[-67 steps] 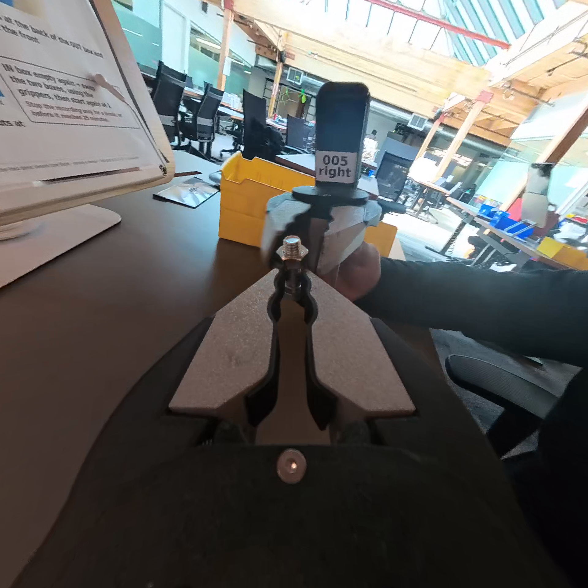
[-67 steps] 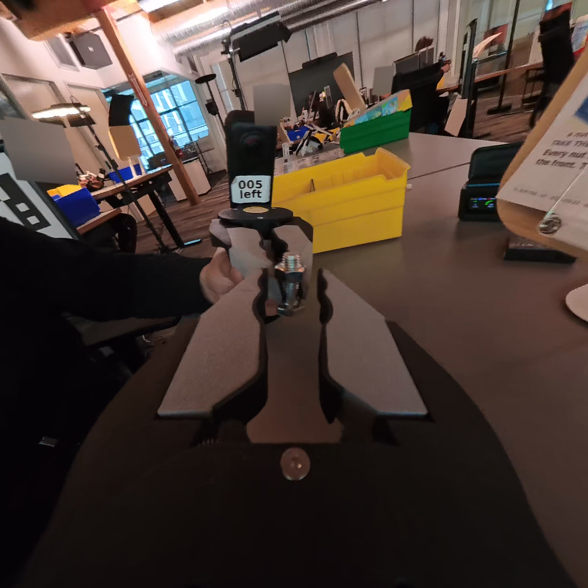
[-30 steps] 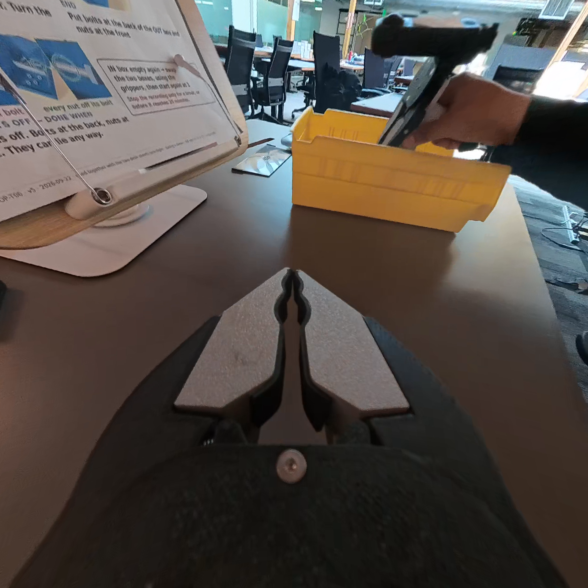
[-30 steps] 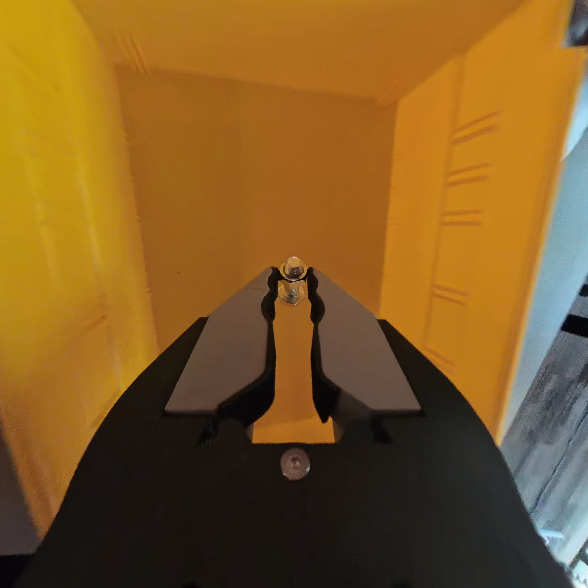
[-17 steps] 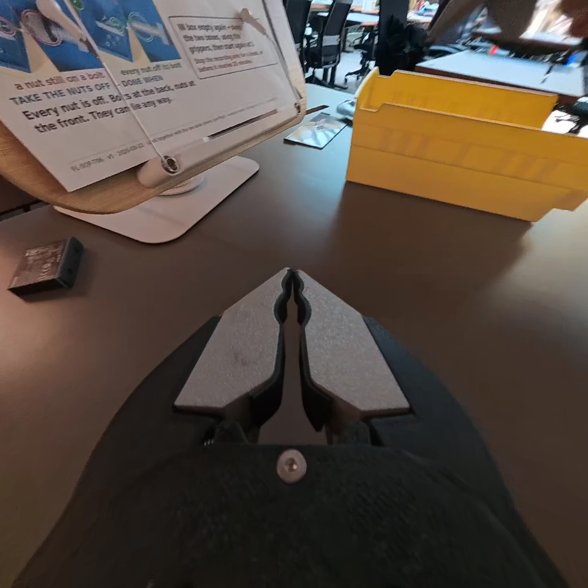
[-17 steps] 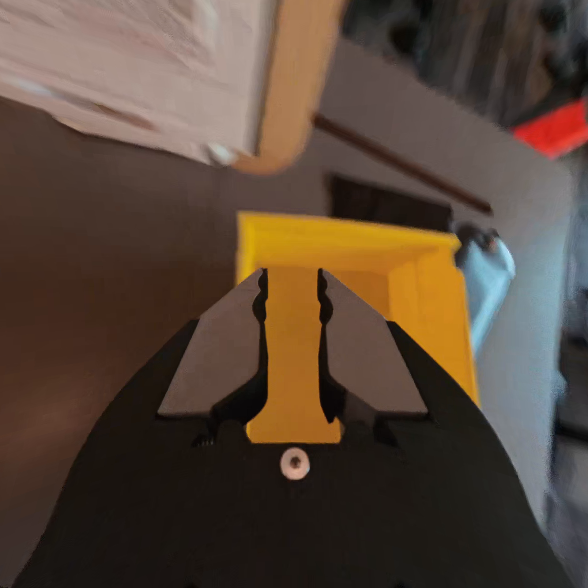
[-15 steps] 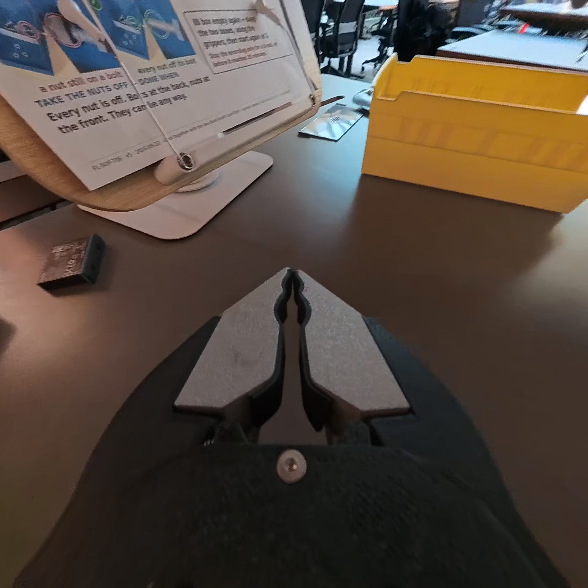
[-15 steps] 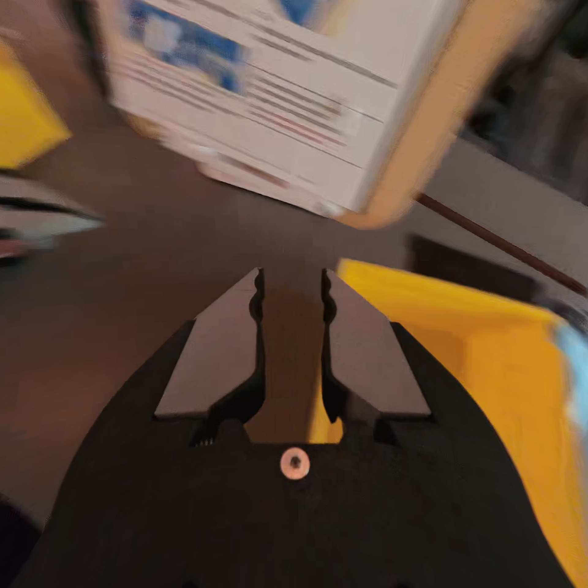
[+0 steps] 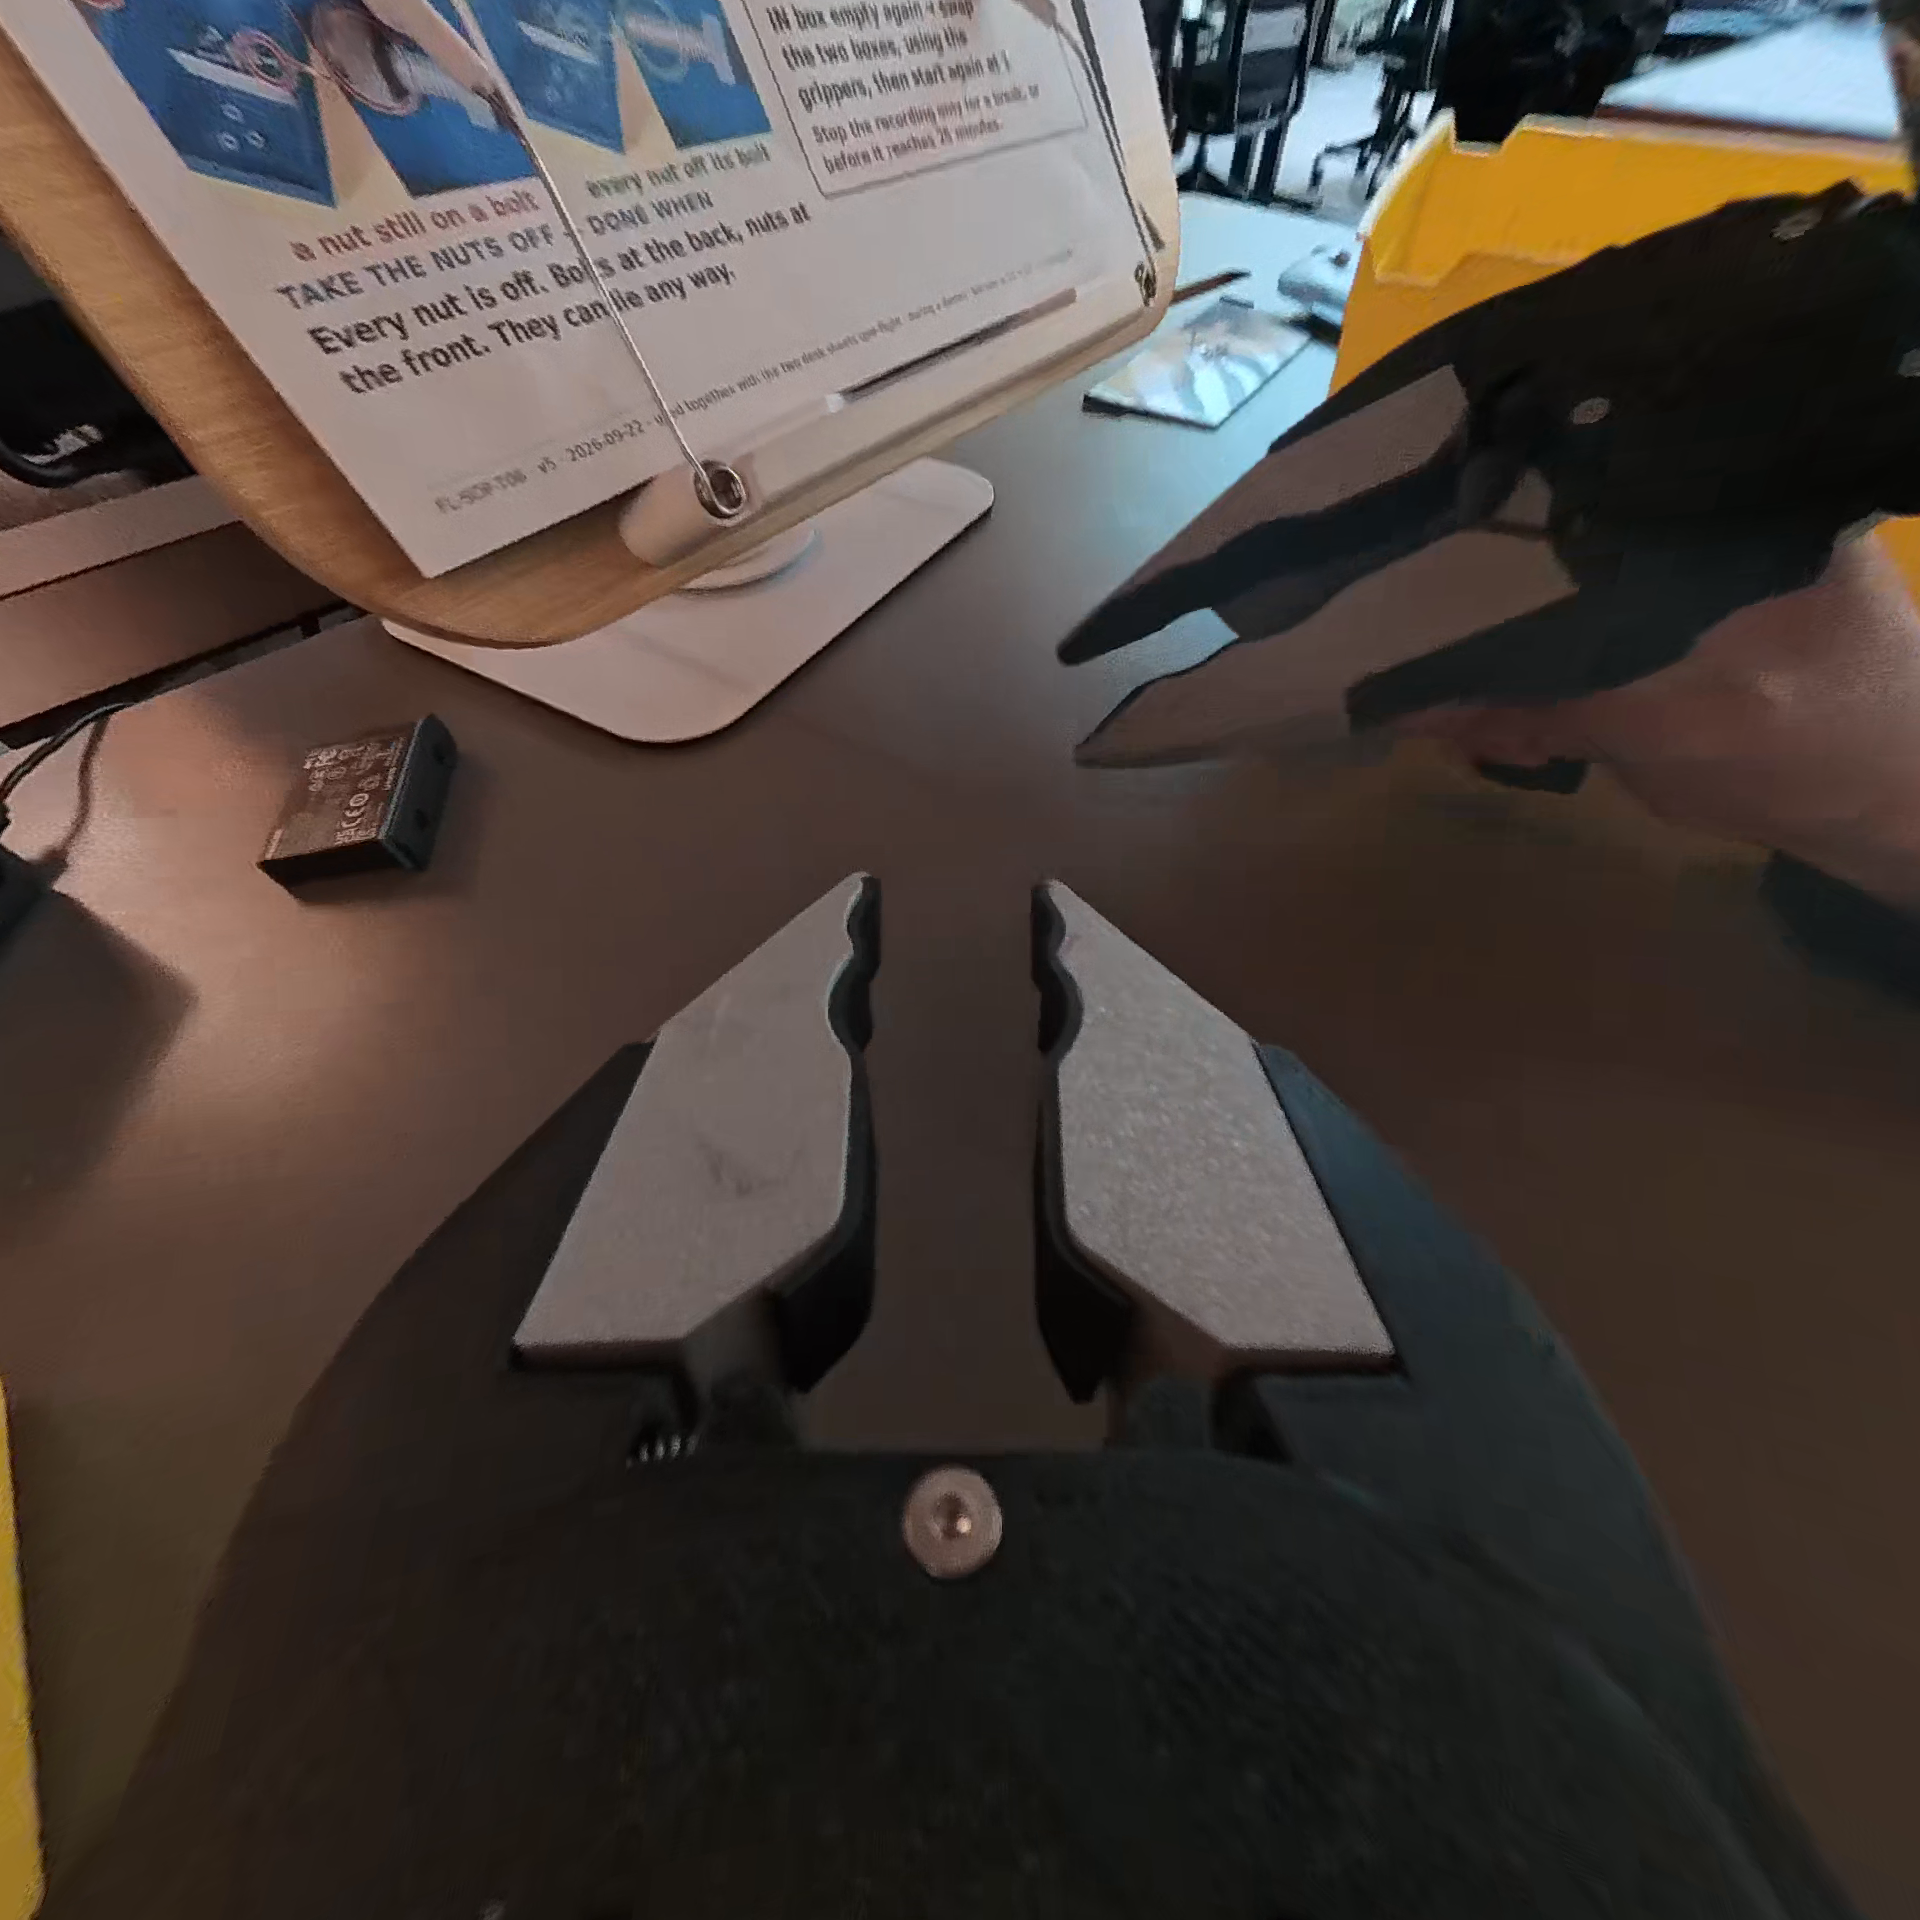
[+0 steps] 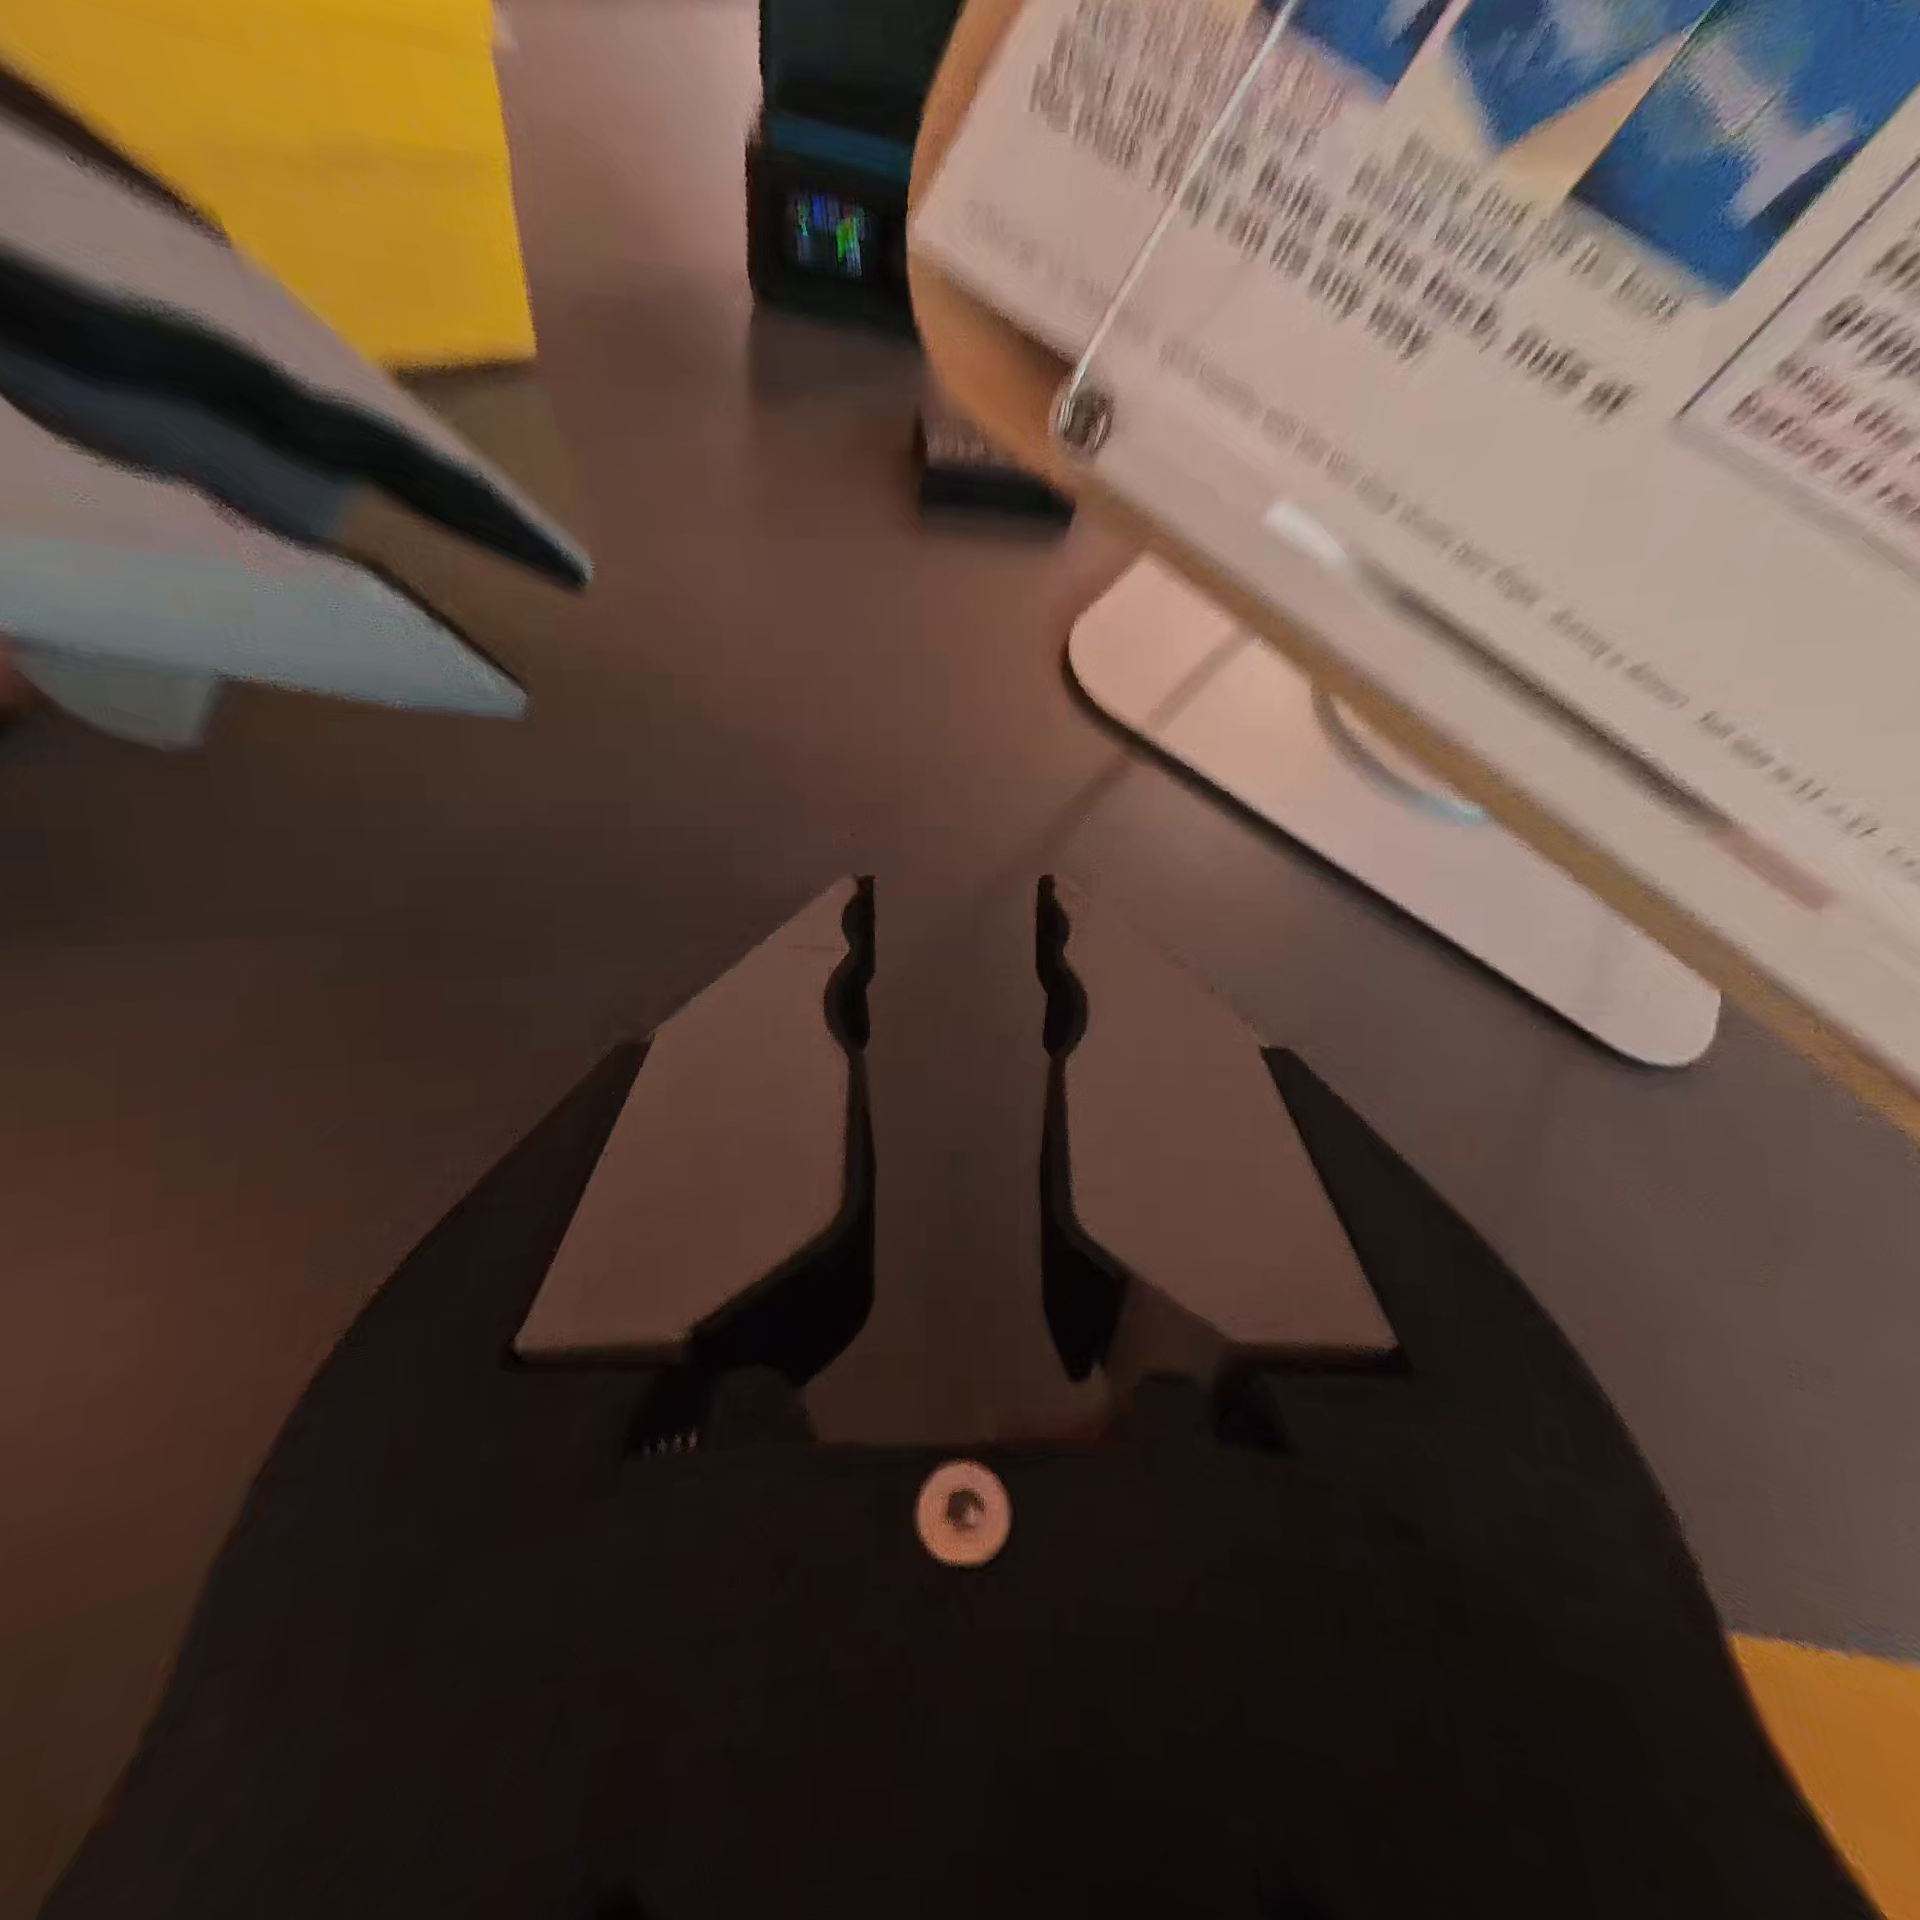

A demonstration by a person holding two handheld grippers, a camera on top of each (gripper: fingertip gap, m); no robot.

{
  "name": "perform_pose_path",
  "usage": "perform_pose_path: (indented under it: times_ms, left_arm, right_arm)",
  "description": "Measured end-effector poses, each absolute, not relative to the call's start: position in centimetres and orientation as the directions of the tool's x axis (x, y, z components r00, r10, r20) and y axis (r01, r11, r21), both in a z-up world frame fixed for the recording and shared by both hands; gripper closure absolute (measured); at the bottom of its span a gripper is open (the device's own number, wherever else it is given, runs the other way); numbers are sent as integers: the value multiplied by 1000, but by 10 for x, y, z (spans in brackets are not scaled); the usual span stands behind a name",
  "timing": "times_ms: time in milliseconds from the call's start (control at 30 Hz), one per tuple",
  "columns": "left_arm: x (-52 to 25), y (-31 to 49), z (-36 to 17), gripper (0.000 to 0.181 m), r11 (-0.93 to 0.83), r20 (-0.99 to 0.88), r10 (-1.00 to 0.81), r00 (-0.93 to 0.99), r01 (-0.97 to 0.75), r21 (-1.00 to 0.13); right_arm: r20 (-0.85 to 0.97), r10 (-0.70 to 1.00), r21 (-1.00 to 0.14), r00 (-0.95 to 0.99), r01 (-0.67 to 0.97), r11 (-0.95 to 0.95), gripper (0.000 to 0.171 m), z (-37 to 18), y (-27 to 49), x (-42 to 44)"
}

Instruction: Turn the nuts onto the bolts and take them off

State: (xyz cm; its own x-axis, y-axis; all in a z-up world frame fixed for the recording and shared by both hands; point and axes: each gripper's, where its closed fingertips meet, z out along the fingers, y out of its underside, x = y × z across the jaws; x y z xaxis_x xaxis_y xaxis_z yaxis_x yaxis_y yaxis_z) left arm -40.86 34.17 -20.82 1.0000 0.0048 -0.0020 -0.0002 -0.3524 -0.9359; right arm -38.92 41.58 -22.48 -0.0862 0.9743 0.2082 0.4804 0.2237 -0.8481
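Observation:
No nut or bolt shows in either view now. My left gripper (image 9: 954, 914) is open and empty, low over the dark table (image 9: 1351, 1091). My right gripper (image 10: 954, 904) is open and empty too, over the same table; it also shows in the left wrist view (image 9: 1075, 701) at the right, held by a hand, its fingers pointing left. The left gripper shows blurred at the left of the right wrist view (image 10: 540, 634). A yellow bin (image 9: 1621, 197) stands at the back right in the left wrist view. Another yellow bin (image 10: 343, 156) stands at the top left of the right wrist view.
A wooden stand with an instruction sheet (image 9: 582, 260) sits on a white base (image 9: 727, 644) at the back. A small black block (image 9: 358, 795) lies left of it. A small device with a lit screen (image 10: 831, 223) stands behind. A shiny flat packet (image 9: 1205, 358) lies near the bin. My hands' fingertips stand some 8 centimetres from each other. The small black block (image 9: 358, 795) is about 20 centimetres from both grippers' fingertips.
My right gripper let go of the bolt with its nut inside the yellow bin, came out and swung over the table, open. My left gripper opened and turned toward the stand.

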Motion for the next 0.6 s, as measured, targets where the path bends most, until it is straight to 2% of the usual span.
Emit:
perform_pose_path:
  times_ms: [67, 200, 333, 500, 600]
  left_arm:
    - [-405, 344, -214, 153, -388, -62, -5, 998, -59, -920]
    - [-394, 343, -222, 153, -438, -145, -35, 989, -145, -887]
    - [-379, 336, -226, 152, -467, -170, -36, 985, -166, -869]
    - [-334, 313, -209, 156, -473, -22, -127, 992, -80, -878]
    - [-325, 287, -157, 155, -451, 123, -208, 970, 16, -892]
  right_arm:
    - [267, 959, -801, -97, 531, 277, 144, -240, 417, -388]
    - [214, 966, -820, -146, 511, 259, 146, -240, 400, -392]
    - [242, 958, -784, -152, 550, 286, 145, -249, 402, -388]
    - [248, 960, -773, -132, 570, 278, 143, -251, 406, -381]
    - [224, 967, -779, -122, 573, 253, 142, -251, 407, -378]
